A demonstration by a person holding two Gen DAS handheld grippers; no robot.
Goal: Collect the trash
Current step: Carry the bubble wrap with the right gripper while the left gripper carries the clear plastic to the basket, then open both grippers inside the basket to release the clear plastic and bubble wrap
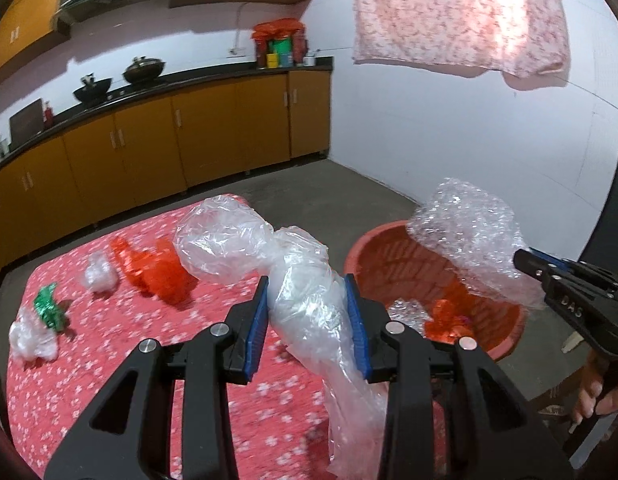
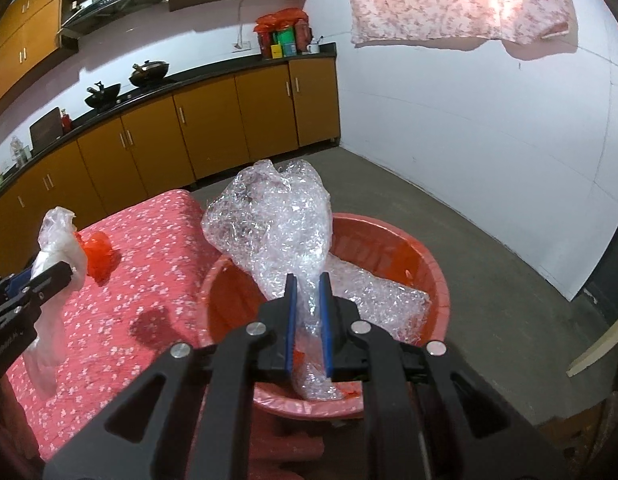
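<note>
My left gripper (image 1: 307, 284) is shut on a clear plastic bag (image 1: 245, 240) and holds it above the red flowered table (image 1: 109, 360); it also shows in the right wrist view (image 2: 59, 236). My right gripper (image 2: 307, 280) is shut on a crumpled bubble wrap (image 2: 277, 216) and holds it over the red basin (image 2: 389, 240). The basin (image 1: 373, 256) stands right of the table and holds bubble wrap and red plastic scraps (image 1: 445, 320). On the table lie a red plastic bag (image 1: 157, 268), a small clear wad (image 1: 99, 274), a green wrapper (image 1: 49, 308) and a white wad (image 1: 29, 340).
Orange kitchen cabinets (image 1: 189, 136) with a black counter run along the far wall, with woks (image 1: 143, 68) on it. A pink flowered cloth (image 1: 461, 12) hangs on the white wall. Grey floor (image 2: 489, 260) lies beyond the basin.
</note>
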